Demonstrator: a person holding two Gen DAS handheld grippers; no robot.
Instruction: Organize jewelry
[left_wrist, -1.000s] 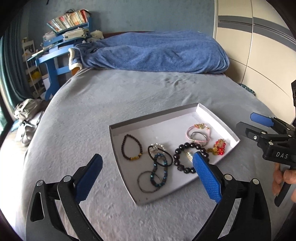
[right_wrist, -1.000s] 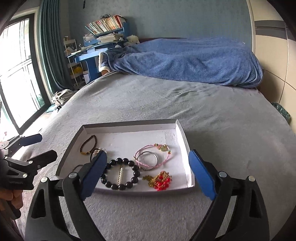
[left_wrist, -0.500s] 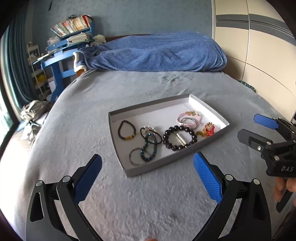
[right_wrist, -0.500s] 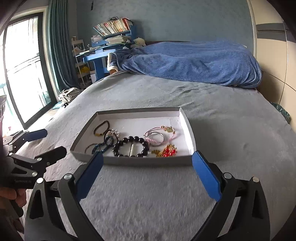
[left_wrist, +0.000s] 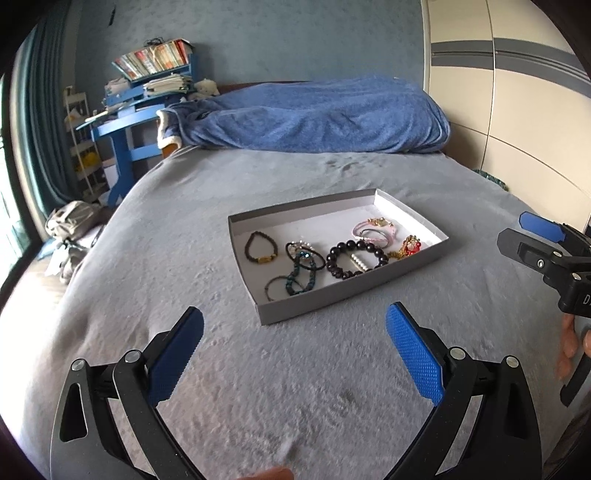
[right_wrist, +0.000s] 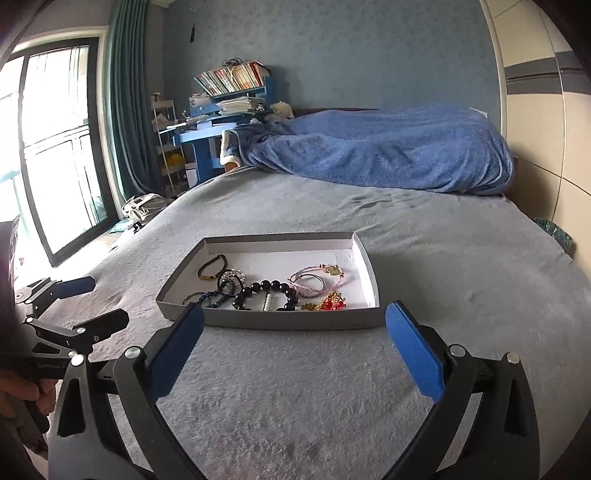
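1. both grippers have pulled back from the tray (left_wrist: 404, 263); a second ago the pads overlapped its near edge, now bare bedspread (right_wrist: 295, 387) lies between them and it.
2. right gripper (right_wrist: 293, 338): jaws have just been opening, now spread wide, nothing between them. left gripper (left_wrist: 295, 345): jaws spread wide, empty.
3. writing: white letters on the right gripper's body in the left wrist view, cut off at the frame edge, only "d" legible. faint print on the left gripper's body in the right wrist view, too small to read.
4. grey tray with white floor sits flat on the bed, long axis running roughly across both views, angled in the left one.
5. inside, well apart to touching: black bead bracelet (right_wrist: 264, 295), pink cord bracelet (right_wrist: 317, 277), red and gold piece (right_wrist: 330, 303), small dark bracelet (left_wrist: 261, 247), teal bead strands (left_wrist: 301, 275) tangled with thin rings.
6. room: grey plush bedspread, blue blanket (right_wrist: 388, 147) heaped at the head, blue desk with books (right_wrist: 236, 79), teal curtain, window at left, cream wardrobe at right.
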